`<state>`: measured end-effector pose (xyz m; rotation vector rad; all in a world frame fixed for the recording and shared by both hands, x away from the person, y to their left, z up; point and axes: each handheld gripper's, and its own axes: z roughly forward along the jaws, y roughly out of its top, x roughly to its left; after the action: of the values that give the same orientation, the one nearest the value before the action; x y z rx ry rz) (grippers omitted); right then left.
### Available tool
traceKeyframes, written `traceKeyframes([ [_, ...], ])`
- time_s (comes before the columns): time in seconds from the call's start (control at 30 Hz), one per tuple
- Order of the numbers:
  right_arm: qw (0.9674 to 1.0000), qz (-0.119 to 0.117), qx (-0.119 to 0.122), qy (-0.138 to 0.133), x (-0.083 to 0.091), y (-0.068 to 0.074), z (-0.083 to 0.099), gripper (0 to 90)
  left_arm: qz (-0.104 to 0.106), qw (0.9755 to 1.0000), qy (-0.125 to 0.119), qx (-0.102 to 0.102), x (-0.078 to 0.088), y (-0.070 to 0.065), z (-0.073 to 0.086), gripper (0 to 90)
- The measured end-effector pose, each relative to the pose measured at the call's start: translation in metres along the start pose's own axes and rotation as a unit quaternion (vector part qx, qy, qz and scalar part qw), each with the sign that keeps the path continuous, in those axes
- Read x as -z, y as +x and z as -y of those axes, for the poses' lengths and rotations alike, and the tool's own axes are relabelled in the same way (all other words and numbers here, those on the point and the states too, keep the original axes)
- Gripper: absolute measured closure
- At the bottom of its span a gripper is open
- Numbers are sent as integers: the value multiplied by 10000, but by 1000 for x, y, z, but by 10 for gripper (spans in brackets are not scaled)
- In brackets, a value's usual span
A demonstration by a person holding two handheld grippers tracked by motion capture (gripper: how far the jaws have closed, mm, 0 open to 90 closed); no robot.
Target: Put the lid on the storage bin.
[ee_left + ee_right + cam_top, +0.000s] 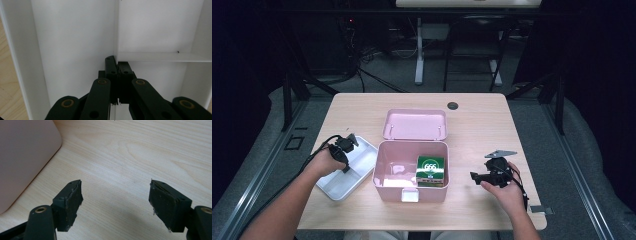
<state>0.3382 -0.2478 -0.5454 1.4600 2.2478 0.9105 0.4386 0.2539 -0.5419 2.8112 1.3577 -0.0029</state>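
Left gripper view: left tongs (117,68) pinched tight on a divider wall of the white tray (75,37). High view: tray sits left of the open pink box (411,172) w/ green carton (430,170) inside. Light wood counter (477,125), dark room w/ cables behind. Right tongs (115,200) spread wide, empty, just right of box.

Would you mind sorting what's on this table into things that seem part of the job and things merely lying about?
Likely part of the job:
- white tray, its divider pinched by the left gripper
- pink box, open
- green carton inside it
- pink lid behind the box
- right gripper, open over bare table

Just lying about:
- small metal piece at the table's near right edge
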Motion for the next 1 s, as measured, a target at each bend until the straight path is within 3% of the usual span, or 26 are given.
traceKeyframes([
  [0.23,10000,3,-6,-11,0,-1,0,260,109,9999,36,-13,4,3,0,892],
  [0.6,10000,24,-51,-2,0,-2,1,259,0,9998,-170,-80,31,6,3,892],
  [0.83,10000,10,-51,-50,0,-4,1,259,-234,9984,-311,-402,62,4,10,892],
  [1.0,10000,9,-58,-53,0,-4,1,259,-349,9959,-411,-726,86,0,15,892],
])
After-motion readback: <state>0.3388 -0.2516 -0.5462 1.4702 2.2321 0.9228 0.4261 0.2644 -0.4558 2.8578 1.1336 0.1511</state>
